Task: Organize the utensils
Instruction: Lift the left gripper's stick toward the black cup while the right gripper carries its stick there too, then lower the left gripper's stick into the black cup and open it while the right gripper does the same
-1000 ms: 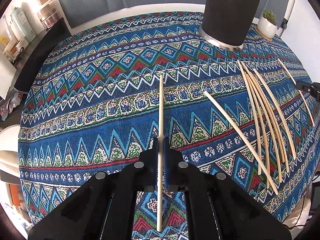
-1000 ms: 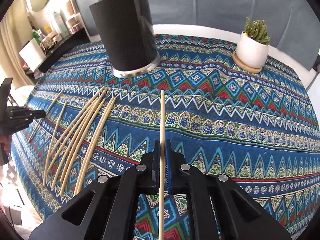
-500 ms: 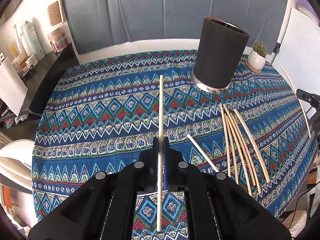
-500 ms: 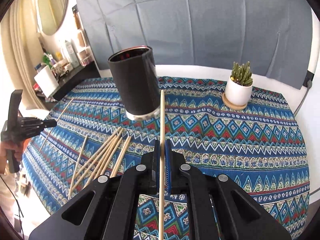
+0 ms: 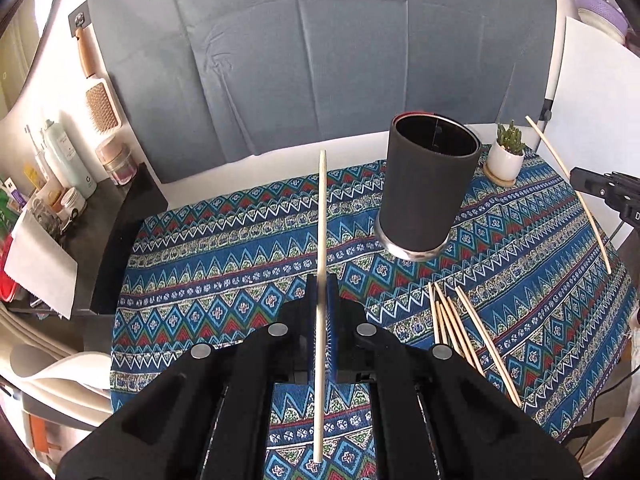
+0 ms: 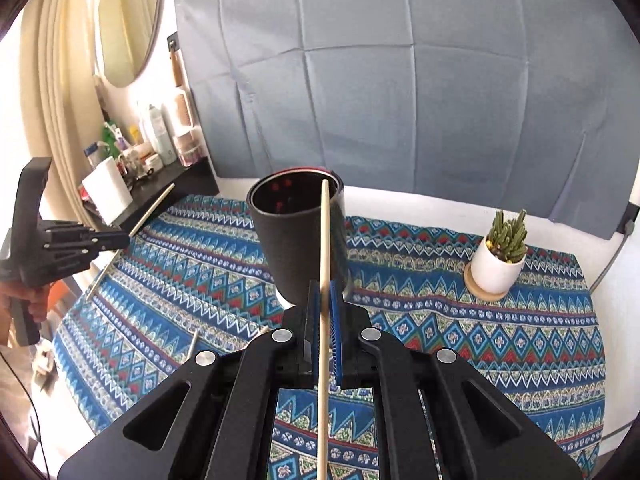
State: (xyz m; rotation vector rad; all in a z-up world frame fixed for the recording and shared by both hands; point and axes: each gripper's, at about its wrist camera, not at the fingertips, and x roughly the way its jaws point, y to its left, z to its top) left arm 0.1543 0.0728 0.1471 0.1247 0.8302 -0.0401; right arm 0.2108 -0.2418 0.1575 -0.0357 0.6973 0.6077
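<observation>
My left gripper (image 5: 321, 288) is shut on a wooden chopstick (image 5: 321, 216) that points forward, raised high above the table. My right gripper (image 6: 324, 292) is shut on another chopstick (image 6: 325, 236) whose tip lies over the mouth of the black cylindrical holder (image 6: 298, 236). The holder (image 5: 428, 188) stands upright on the patterned cloth, to the right of my left gripper. Several loose chopsticks (image 5: 456, 324) lie on the cloth at my lower right. The right gripper with its chopstick also shows in the left wrist view (image 5: 580, 184); the left gripper shows in the right wrist view (image 6: 120, 236).
A small cactus in a white pot (image 6: 500, 264) stands on a wooden coaster at the back right, also in the left wrist view (image 5: 506, 160). A dark shelf with bottles and a paper roll (image 6: 108, 194) runs along the left. A grey cloth backdrop (image 5: 320, 60) hangs behind.
Both grippers have risen well above the table with their chopsticks. The holder's open mouth has come into view, and the right chopstick's tip now lies over it.
</observation>
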